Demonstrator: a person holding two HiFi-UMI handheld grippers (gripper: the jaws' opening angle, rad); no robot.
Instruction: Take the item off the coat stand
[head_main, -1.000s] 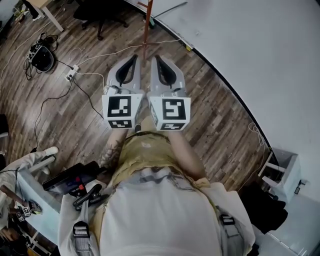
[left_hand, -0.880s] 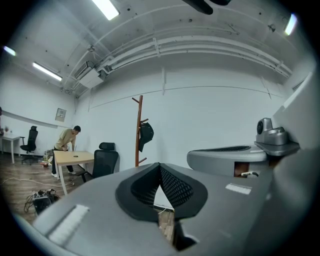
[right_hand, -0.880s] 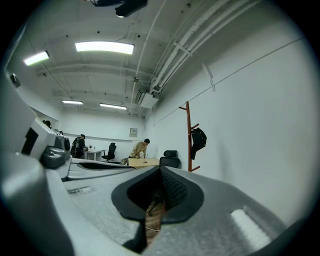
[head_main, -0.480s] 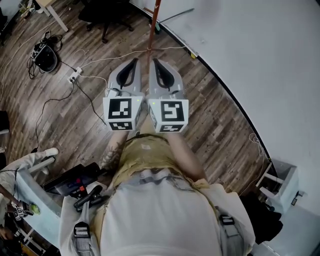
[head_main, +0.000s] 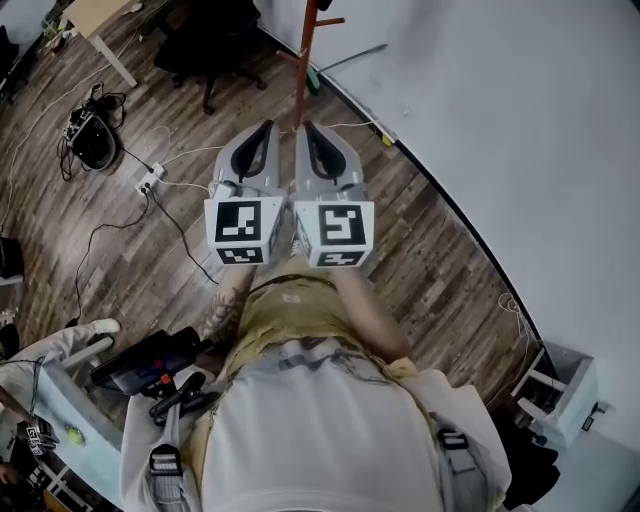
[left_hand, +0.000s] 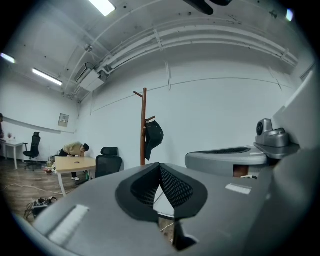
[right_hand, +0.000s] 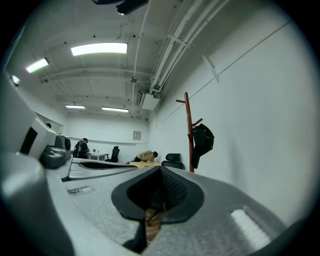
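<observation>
Both claws are held side by side and point level. The left grey plastic claw (head_main: 268, 128) and the right grey plastic claw (head_main: 306, 128) each have their tips pressed together with nothing between them. Well apart, ahead of both, a slim reddish-brown wooden coat stand (left_hand: 143, 131) rises beside the white wall (left_hand: 215, 115). A black fabric item (left_hand: 152, 137) hangs from a peg on the stand. It sits above the left claw's tips and up to the right of the right claw's tips.

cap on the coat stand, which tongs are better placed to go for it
Left, narrowly: the cap sits almost straight ahead of the left tongs, but off to the right of the right tongs. Both are shut, far from the coat stand.
</observation>
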